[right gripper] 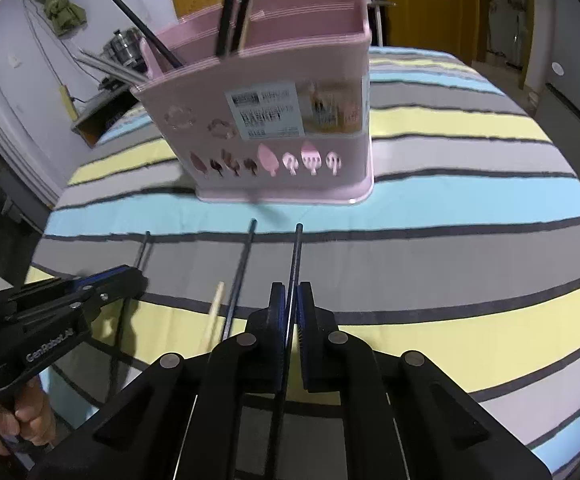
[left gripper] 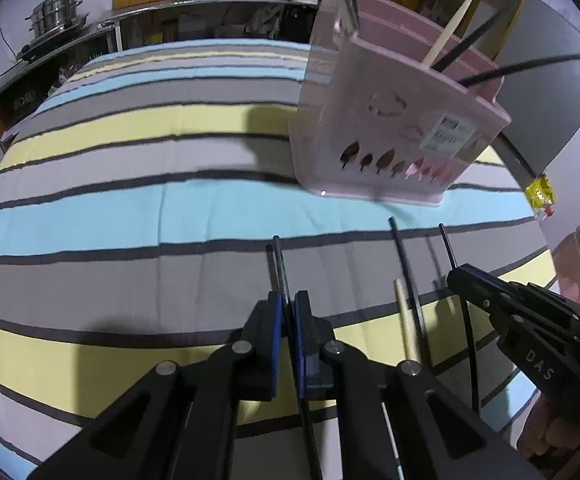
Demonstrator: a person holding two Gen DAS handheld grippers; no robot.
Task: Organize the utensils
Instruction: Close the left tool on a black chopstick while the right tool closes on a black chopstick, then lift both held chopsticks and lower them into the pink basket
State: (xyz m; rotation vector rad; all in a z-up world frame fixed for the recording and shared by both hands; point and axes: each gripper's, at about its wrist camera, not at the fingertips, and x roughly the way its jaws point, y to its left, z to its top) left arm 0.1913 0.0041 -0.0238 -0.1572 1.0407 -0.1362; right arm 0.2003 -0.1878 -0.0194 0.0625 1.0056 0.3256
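Observation:
A pink utensil holder (left gripper: 394,120) stands on the striped tablecloth, holding black chopsticks (left gripper: 518,69) and a pale wooden one (left gripper: 448,32); it also shows in the right wrist view (right gripper: 273,120). My left gripper (left gripper: 287,300) is shut on a black chopstick (left gripper: 279,264) that points toward the holder. My right gripper (right gripper: 292,292) is shut on another black chopstick (right gripper: 296,256). Between them lie a black chopstick (right gripper: 241,272) and a pale wooden chopstick (right gripper: 213,316) on the cloth. The right gripper also appears in the left wrist view (left gripper: 462,276), and the left gripper in the right wrist view (right gripper: 133,276).
The striped tablecloth (left gripper: 149,208) covers the table. A steel counter with pots (left gripper: 55,10) and bottles stands behind it. A grey fridge (left gripper: 550,92) is at the right. A yellow door (right gripper: 422,4) is behind the holder.

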